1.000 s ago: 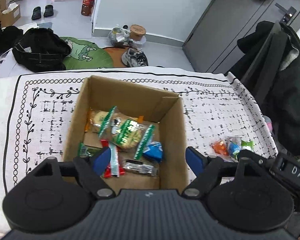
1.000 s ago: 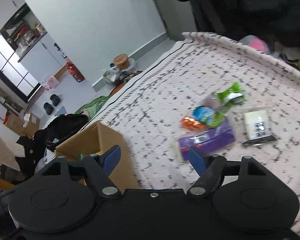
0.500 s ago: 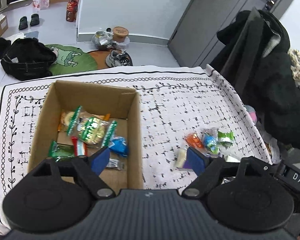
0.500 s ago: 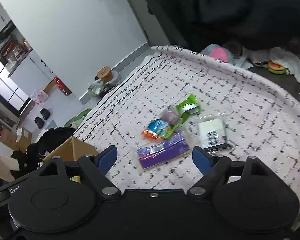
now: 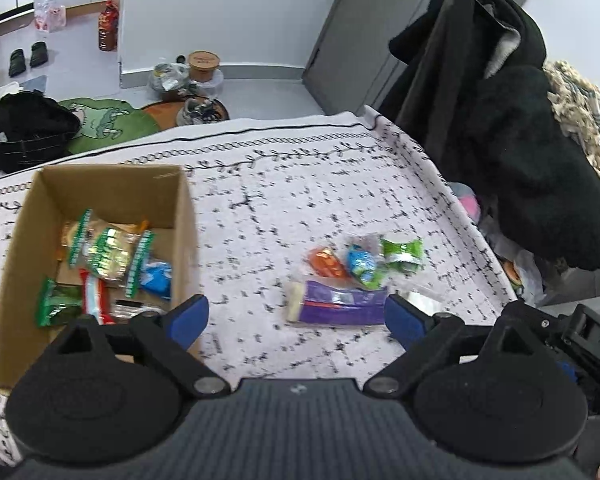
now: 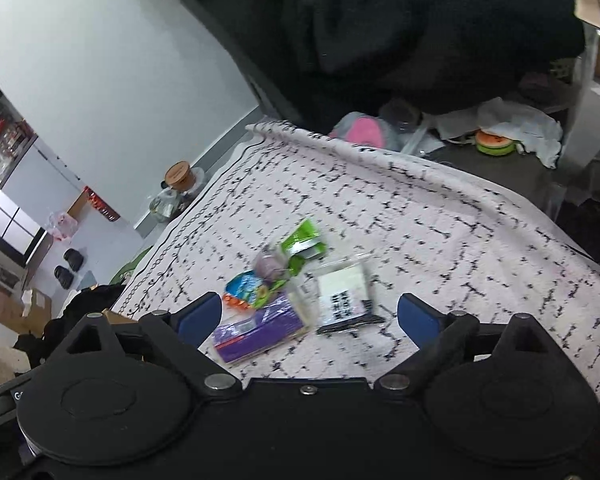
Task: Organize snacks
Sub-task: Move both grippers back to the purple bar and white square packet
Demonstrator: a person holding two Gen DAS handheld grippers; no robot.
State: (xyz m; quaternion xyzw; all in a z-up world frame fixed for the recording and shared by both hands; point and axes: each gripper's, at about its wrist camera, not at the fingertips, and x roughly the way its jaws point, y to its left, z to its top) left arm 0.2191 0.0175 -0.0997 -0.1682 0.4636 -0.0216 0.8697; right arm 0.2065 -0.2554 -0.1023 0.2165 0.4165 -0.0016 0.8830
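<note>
Cloth [image 5: 340, 184] covered the table, with the box [image 5: 186, 216] at left, already holding several snacks. Loose snacks lay together at right: purple pack [image 5: 342, 308], white packet [image 6: 342, 290], small wrappers [image 5: 364, 258]. Left gripper [image 5: 296, 316] and right gripper [image 6: 310, 316] had just been opening; both stood wide and empty, probably ready for the purple pack.

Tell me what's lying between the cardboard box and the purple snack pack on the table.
Nothing: in the left wrist view, only bare patterned tablecloth lies between the cardboard box and the purple snack pack.
</note>
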